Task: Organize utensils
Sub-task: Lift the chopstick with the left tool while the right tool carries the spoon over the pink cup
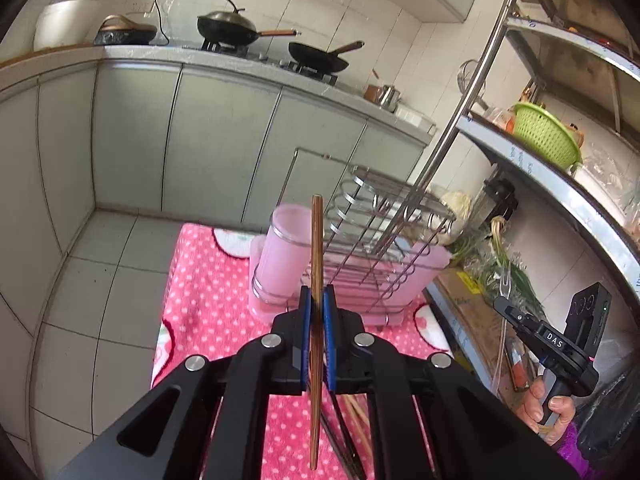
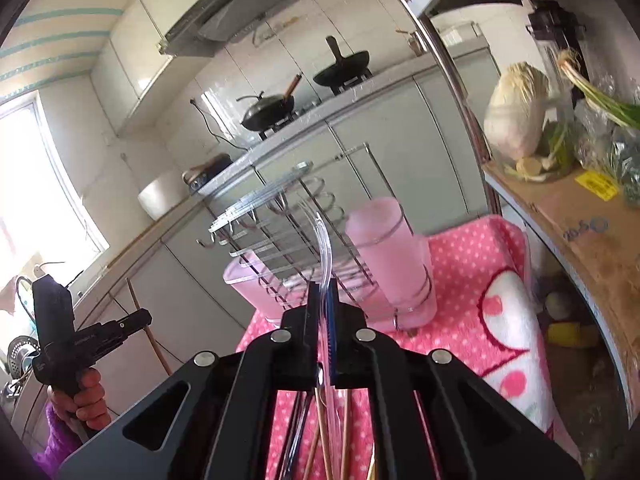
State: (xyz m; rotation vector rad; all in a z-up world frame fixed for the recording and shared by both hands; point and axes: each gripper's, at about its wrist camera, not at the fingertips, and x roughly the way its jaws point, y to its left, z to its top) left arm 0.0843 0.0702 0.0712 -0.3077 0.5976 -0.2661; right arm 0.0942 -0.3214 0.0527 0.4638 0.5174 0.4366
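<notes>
My left gripper is shut on a wooden chopstick that stands upright above the pink dotted cloth, in front of the pink utensil cup on the wire dish rack. My right gripper is shut on a clear plastic utensil, whose curved end points up toward the rack and cup. More chopsticks and dark utensils lie on the cloth below both grippers. Each gripper shows in the other's view, the right one and the left one.
Grey kitchen cabinets and a stove with two black pans stand behind. A metal shelf with a green colander, a cabbage and greens rises at the right. Tiled floor lies to the left.
</notes>
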